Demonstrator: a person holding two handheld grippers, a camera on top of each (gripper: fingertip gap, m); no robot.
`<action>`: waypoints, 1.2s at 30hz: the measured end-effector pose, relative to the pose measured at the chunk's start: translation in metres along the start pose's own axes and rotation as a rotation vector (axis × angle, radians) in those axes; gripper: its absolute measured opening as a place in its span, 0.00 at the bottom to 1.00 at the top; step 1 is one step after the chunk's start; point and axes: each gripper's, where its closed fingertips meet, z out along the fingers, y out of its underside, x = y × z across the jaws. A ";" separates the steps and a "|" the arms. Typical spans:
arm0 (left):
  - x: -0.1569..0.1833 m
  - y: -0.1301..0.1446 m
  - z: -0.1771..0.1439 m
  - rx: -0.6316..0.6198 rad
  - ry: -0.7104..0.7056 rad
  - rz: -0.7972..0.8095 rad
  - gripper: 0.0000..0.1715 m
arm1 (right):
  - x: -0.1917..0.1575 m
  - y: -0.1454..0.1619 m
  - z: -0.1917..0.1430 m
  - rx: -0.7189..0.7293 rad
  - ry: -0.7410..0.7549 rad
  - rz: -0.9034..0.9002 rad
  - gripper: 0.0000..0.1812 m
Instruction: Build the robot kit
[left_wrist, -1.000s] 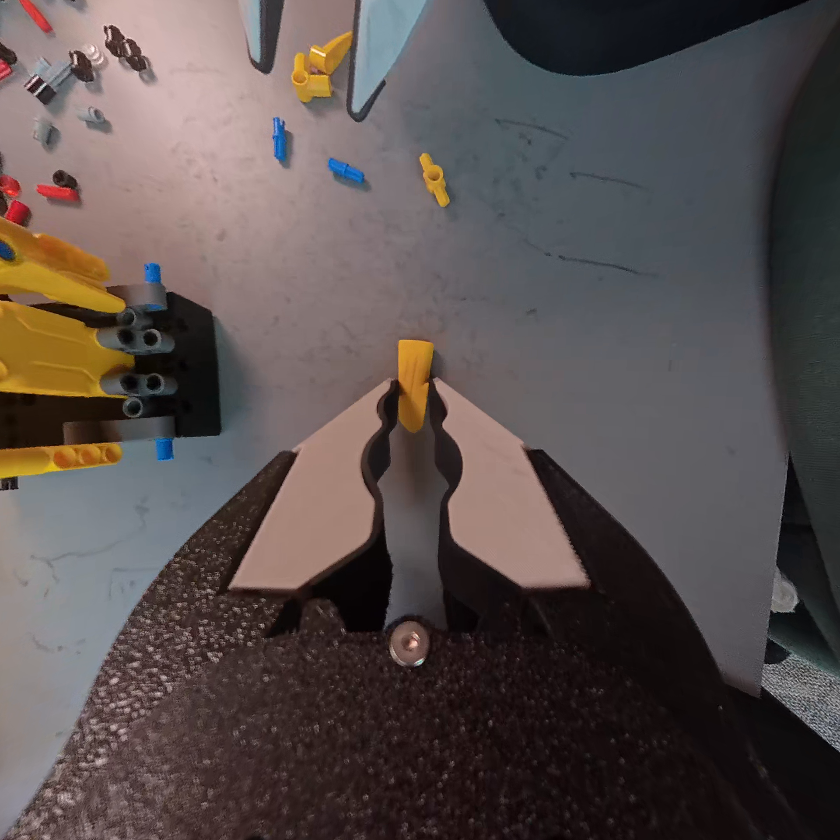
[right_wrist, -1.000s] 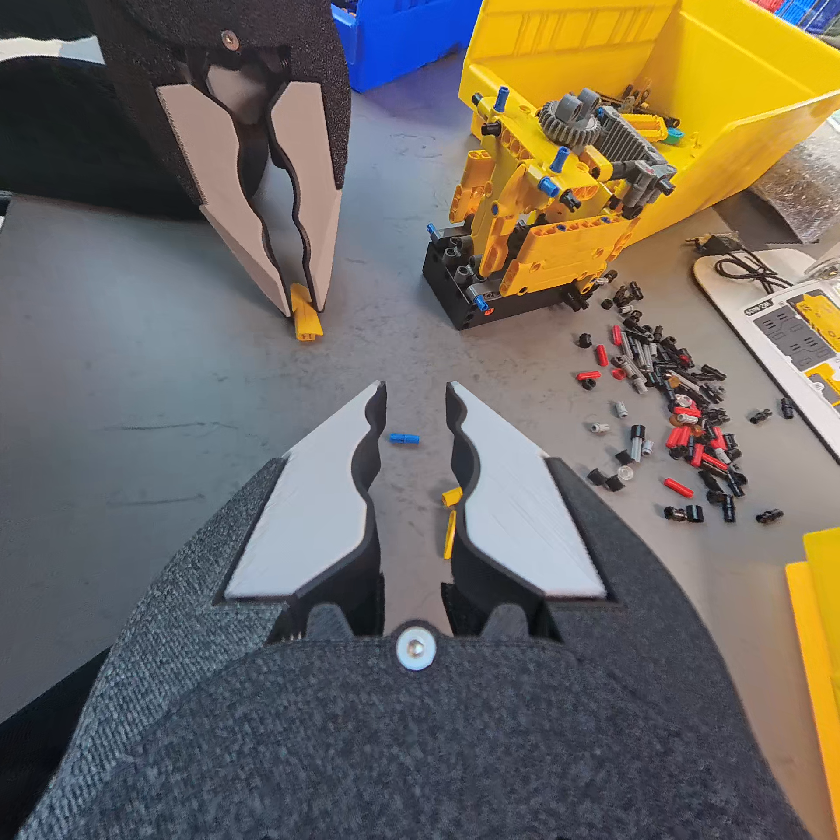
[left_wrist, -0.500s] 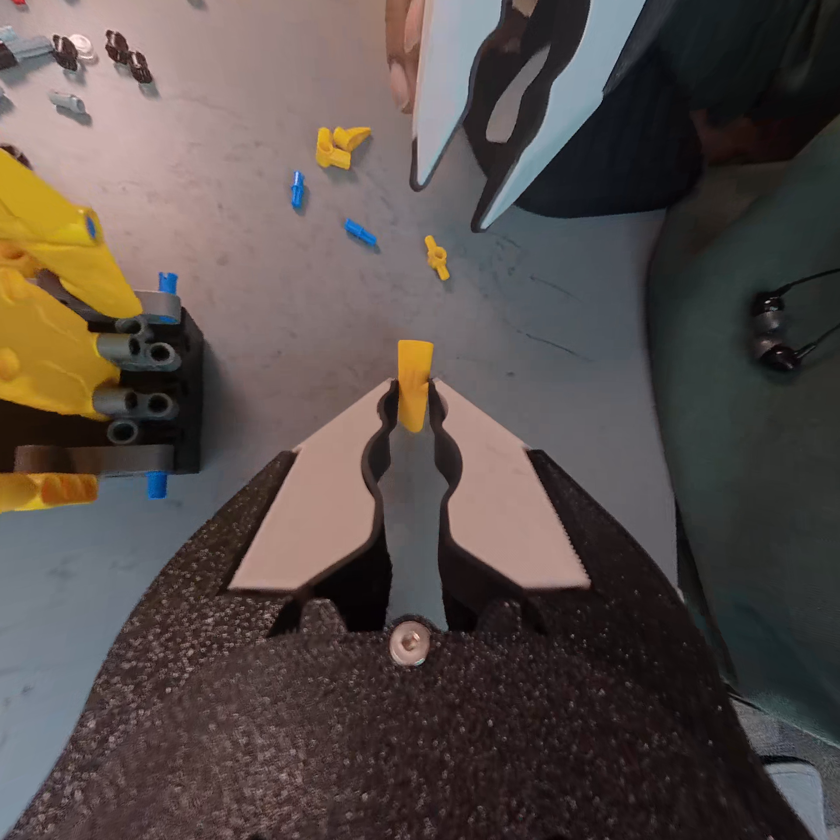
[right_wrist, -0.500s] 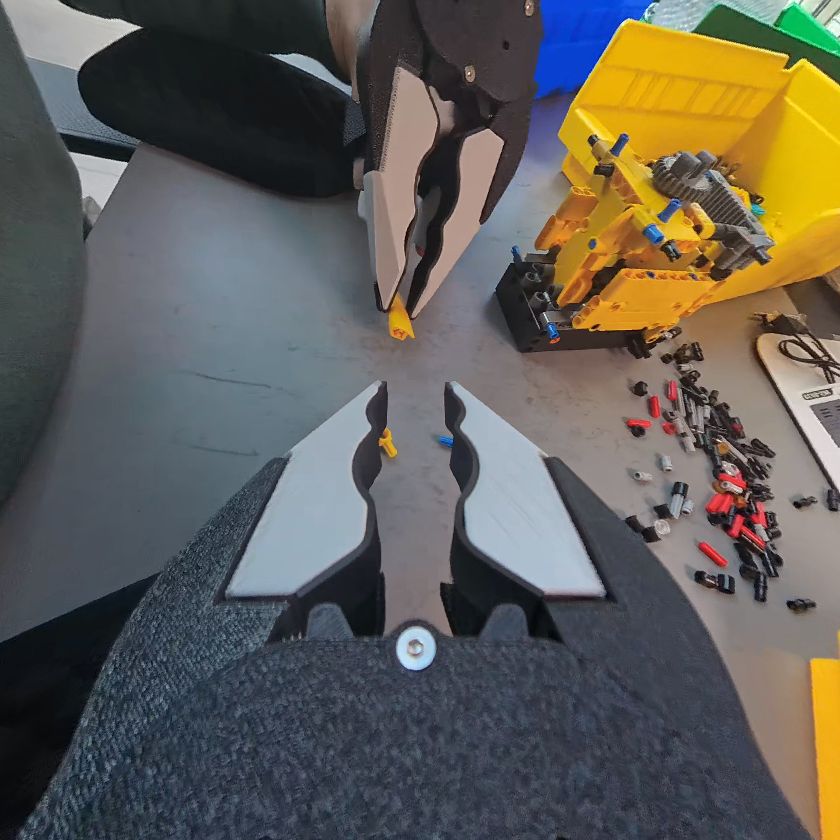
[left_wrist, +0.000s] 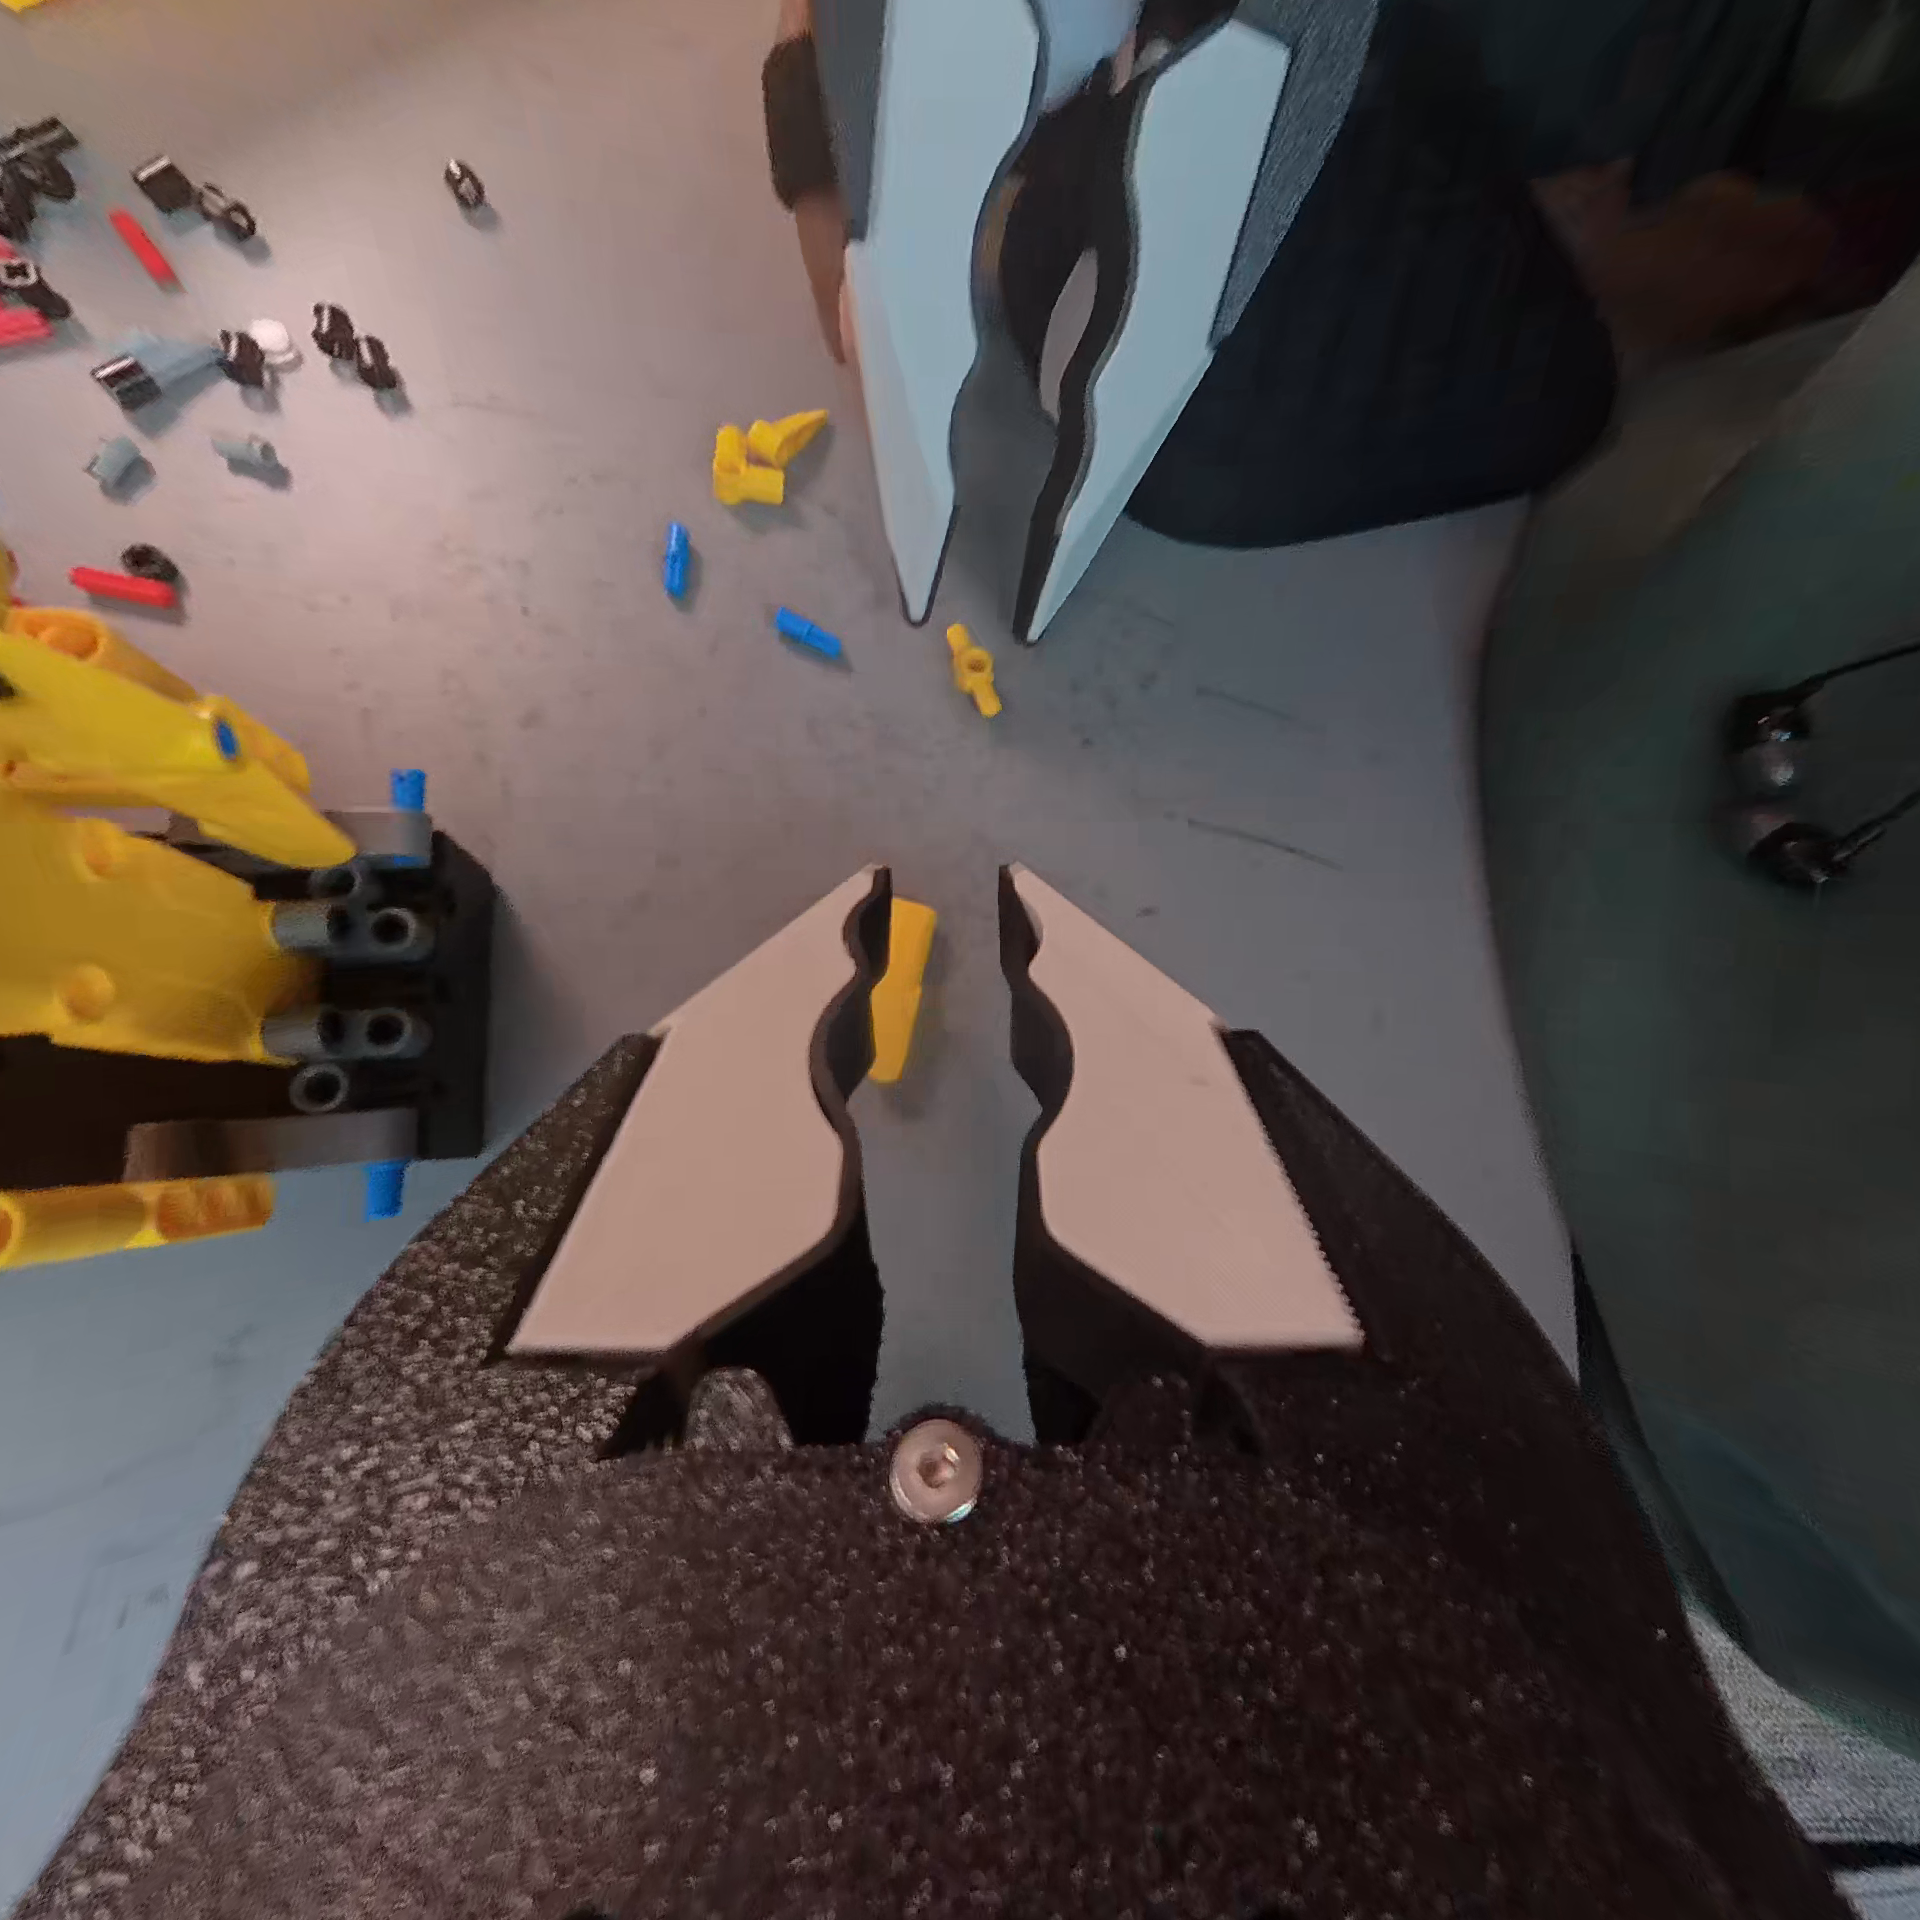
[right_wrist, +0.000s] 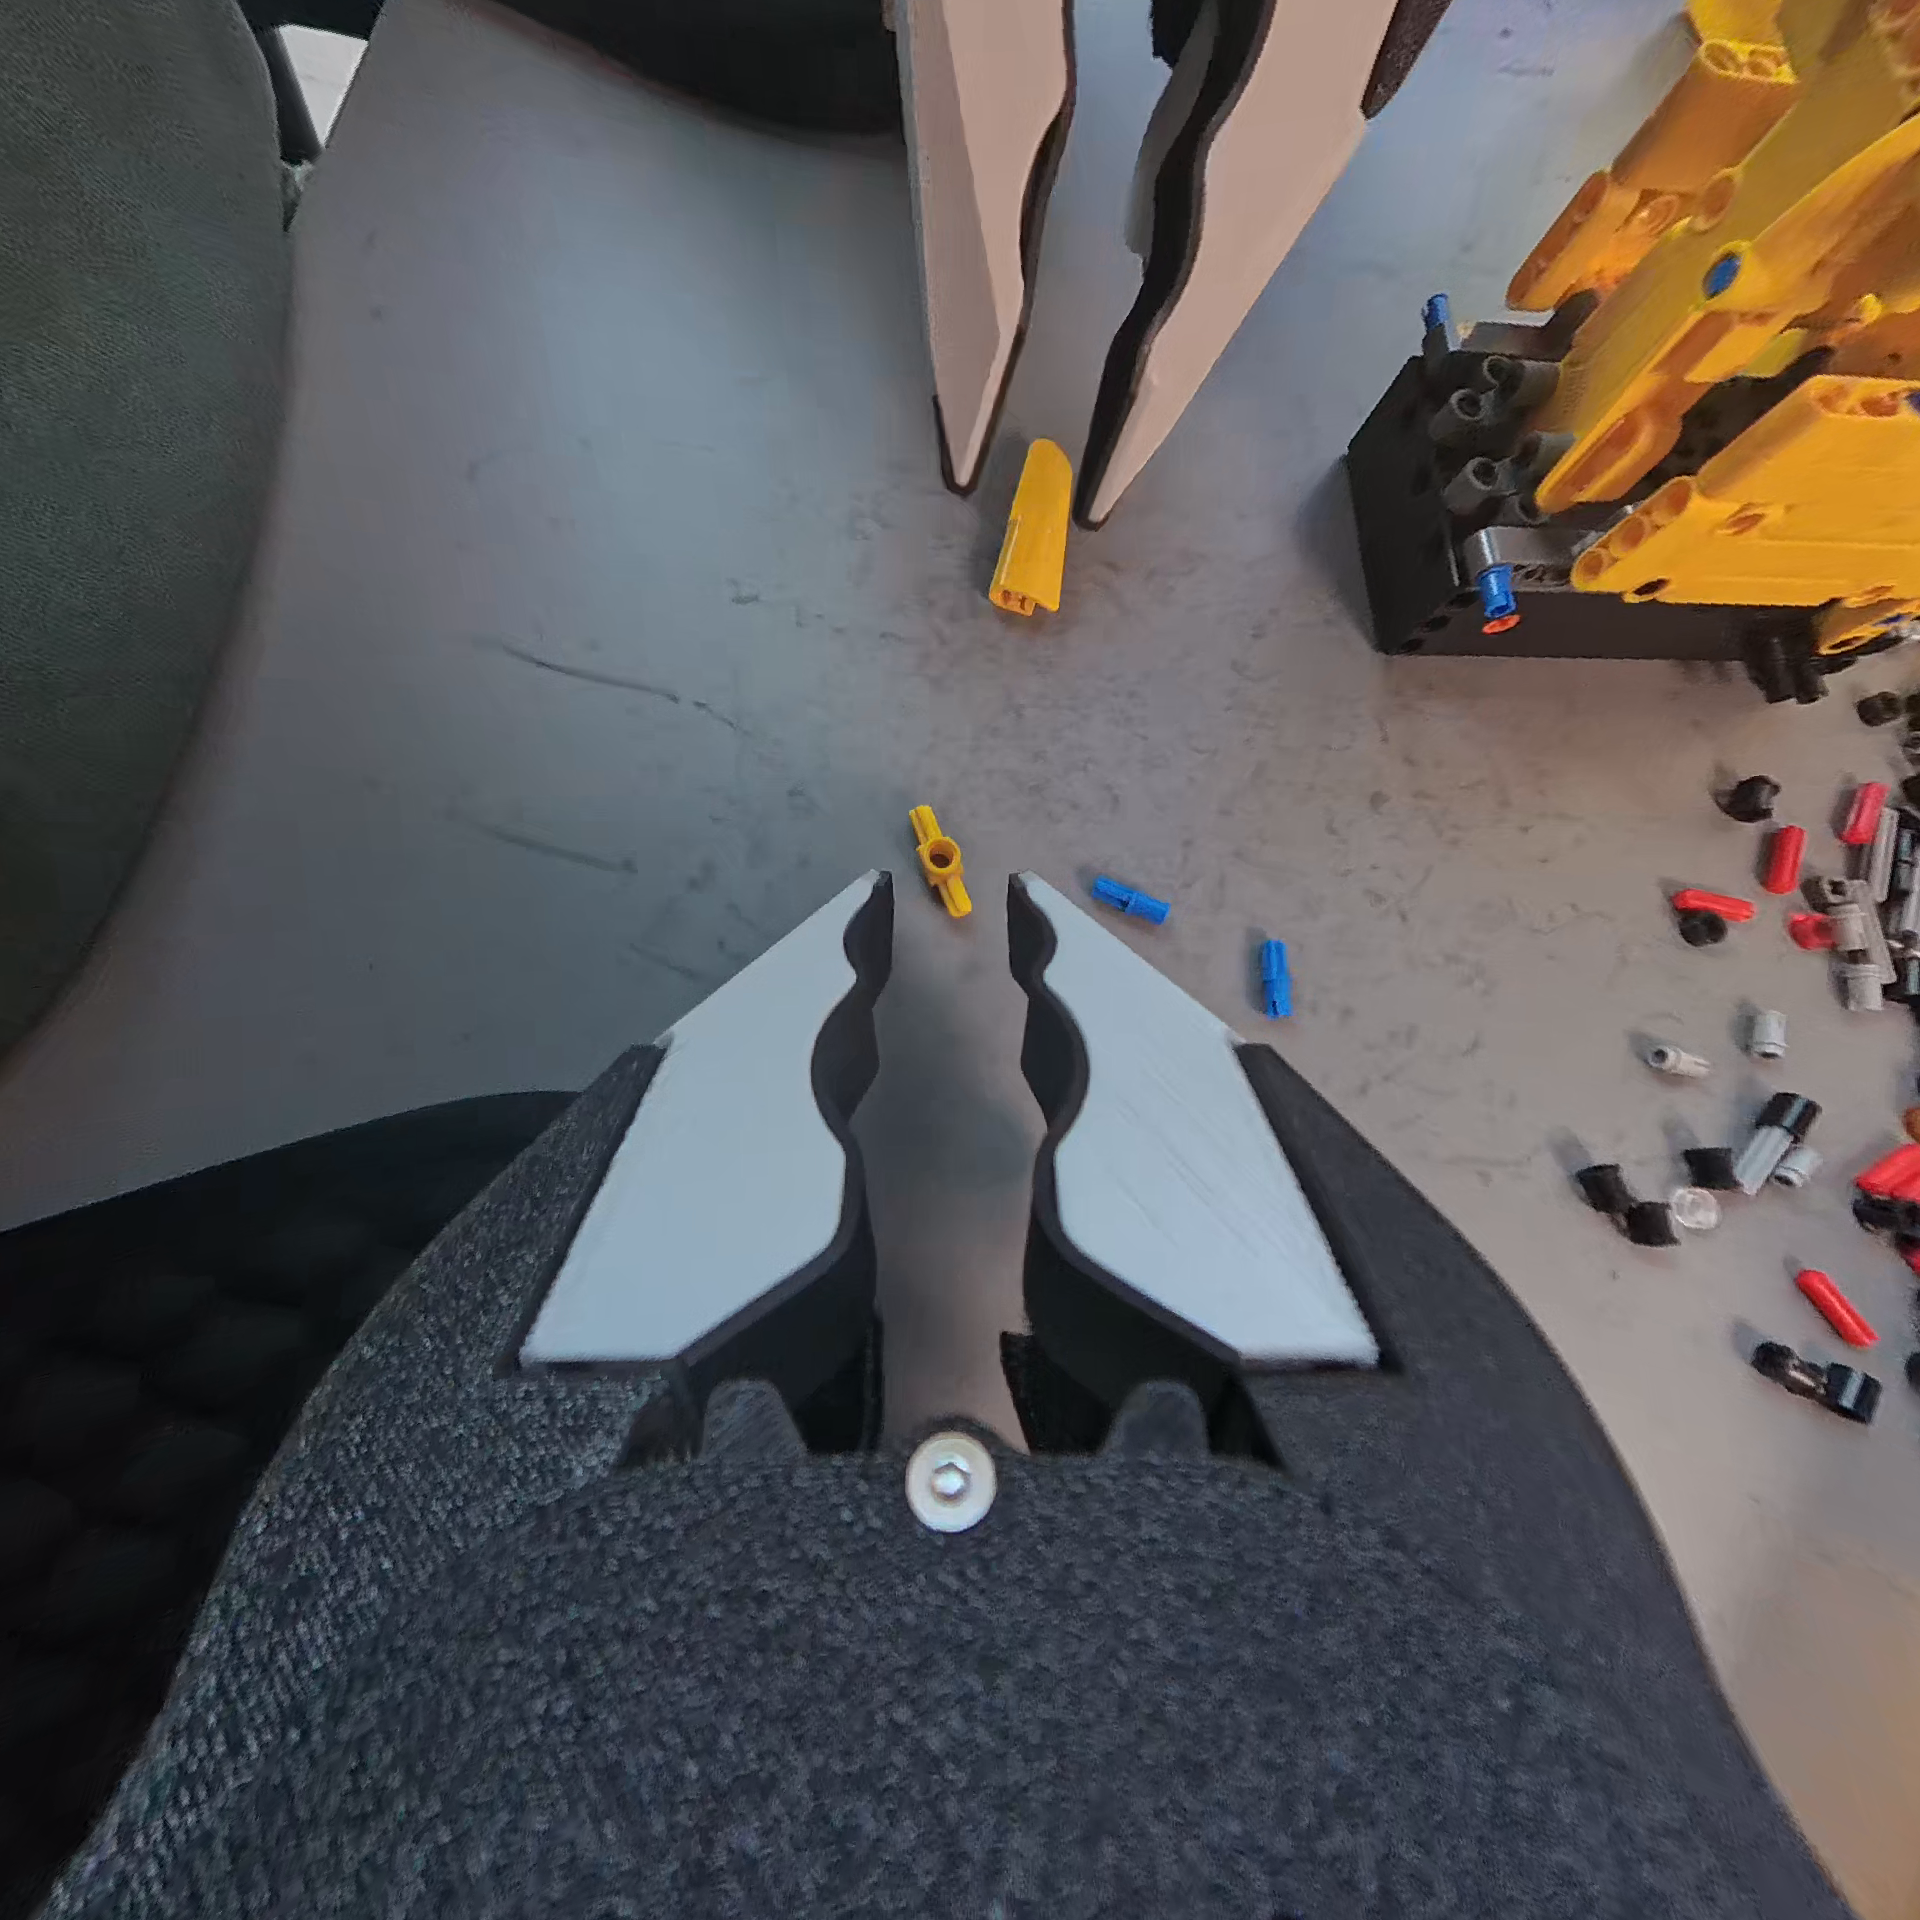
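We find no writing, label, brand, number or sign that can be read in either view.

Looks like a hobby or lab workbench for building-toy assembly: a scuffed grey surface (right_wrist: 582, 644) with a half-built yellow and black brick model (right_wrist: 1683, 436), a scatter of tiny red, black and grey pins (right_wrist: 1829, 1039), and a green padded chair (left_wrist: 1714, 1143) pulled up alongside.
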 end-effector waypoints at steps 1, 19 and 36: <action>0.005 -0.005 0.002 0.020 0.013 -0.001 0.11 | 0.000 -0.001 0.002 -0.004 -0.008 0.000 0.11; 0.011 -0.056 -0.014 0.402 0.295 -0.383 0.05 | 0.021 -0.074 -0.024 0.219 0.454 -0.409 0.03; 0.012 -0.065 -0.019 0.376 -0.221 0.336 0.02 | 0.016 -0.082 -0.036 0.550 0.019 0.202 0.10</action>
